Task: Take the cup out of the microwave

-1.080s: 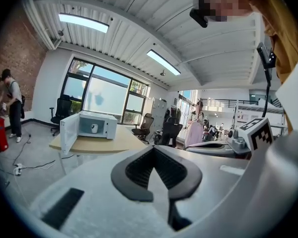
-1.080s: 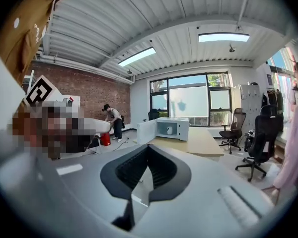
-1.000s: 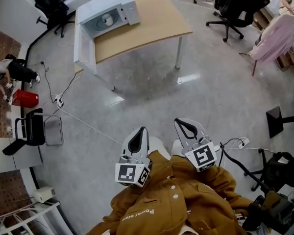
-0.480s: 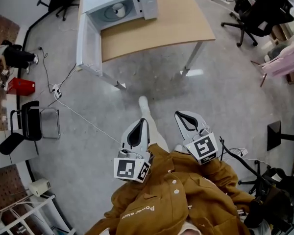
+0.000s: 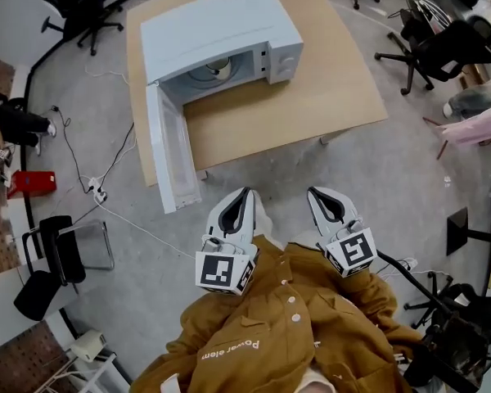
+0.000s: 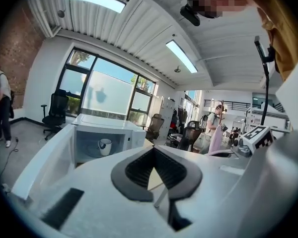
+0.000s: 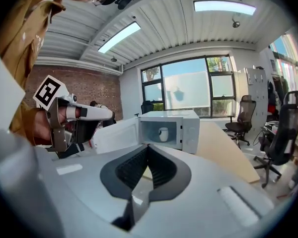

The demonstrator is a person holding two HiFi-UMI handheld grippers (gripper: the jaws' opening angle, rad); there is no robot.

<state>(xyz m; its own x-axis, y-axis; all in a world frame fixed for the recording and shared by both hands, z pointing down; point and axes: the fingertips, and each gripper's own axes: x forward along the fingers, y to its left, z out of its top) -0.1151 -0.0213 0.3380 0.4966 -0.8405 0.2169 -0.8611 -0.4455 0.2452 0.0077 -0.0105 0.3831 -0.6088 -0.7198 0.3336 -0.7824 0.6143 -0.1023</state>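
A white microwave stands on a wooden table with its door swung open toward me. Inside it sits a white cup, also seen in the left gripper view and the right gripper view. My left gripper is shut and empty, held just short of the table's near edge, beside the door. My right gripper is level with it to the right, its jaws together with nothing between them. Both point toward the microwave from a distance.
Black office chairs stand at the right of the table and another behind it. Cables and a power strip lie on the floor at left, near a black chair. A person stands far left.
The table and microwave have come much nearer and larger in the head view. Both grippers have travelled forward together, from open floor up to the table's near edge, staying shut.
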